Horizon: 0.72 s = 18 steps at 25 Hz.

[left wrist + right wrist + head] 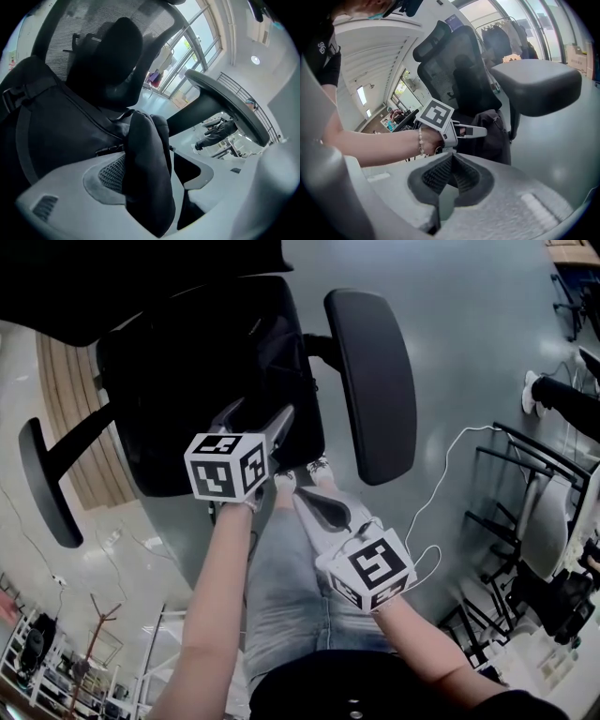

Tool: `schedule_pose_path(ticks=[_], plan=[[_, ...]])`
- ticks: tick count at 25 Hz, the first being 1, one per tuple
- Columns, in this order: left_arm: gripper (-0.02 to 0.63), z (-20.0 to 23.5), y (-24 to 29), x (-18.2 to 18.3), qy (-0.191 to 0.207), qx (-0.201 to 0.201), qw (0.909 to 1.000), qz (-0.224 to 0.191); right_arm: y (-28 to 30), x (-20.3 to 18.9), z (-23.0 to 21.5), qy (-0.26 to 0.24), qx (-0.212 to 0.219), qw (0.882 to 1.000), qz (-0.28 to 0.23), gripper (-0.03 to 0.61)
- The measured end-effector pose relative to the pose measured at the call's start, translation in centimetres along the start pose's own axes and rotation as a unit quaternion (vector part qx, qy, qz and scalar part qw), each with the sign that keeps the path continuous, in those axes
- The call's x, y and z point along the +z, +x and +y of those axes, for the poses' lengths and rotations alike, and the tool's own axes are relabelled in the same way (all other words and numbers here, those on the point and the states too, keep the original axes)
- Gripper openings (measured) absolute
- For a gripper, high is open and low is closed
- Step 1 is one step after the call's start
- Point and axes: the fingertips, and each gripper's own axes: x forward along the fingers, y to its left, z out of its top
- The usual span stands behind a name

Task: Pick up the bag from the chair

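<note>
A black bag (216, 352) sits on the seat of a black office chair (375, 381). My left gripper (255, 420) reaches over the seat's front edge to the bag. In the left gripper view its jaws (161, 166) stand wide open, and the bag's padded black strap (145, 154) hangs between them, close to the left pad; neither pad presses on it. The bag's body (56, 131) fills the left of that view. My right gripper (314, 502) hangs lower, off the chair's front. Its pads (451, 161) meet with nothing between them. The bag (492, 131) lies ahead of it.
The chair's right armrest (534, 86) juts out beside the bag, the left armrest (47, 488) on the other side. Its mesh backrest (93, 28) rises behind. A white cable (450, 465) and black metal frames (525, 484) lie on the floor at right. Another person's leg (562, 395) shows far right.
</note>
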Motion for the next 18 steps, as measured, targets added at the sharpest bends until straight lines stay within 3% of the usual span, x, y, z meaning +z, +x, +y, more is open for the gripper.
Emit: schedule_pose_path(ticks=[6,12,18], plan=[[0.313,0.6,1.2,-1.4,-0.005,0.006,0.9999,0.009,-0.1,-0.1,-0.4,0.013,-0.003,1.000,-0.007,-0.002],[0.102,1.4,1.1,-2.6,-0.016,0.019,0.9995,0.018,-0.5,-0.9,0.3,0.020,0.001,1.000,-0.005,-0.002],[0.052,0.6,-1.6,-3.3,-0.021,0.017,0.9996,0.007,-1.6,0.1,0.6,0.017,0.000,1.000,-0.016,-0.002]])
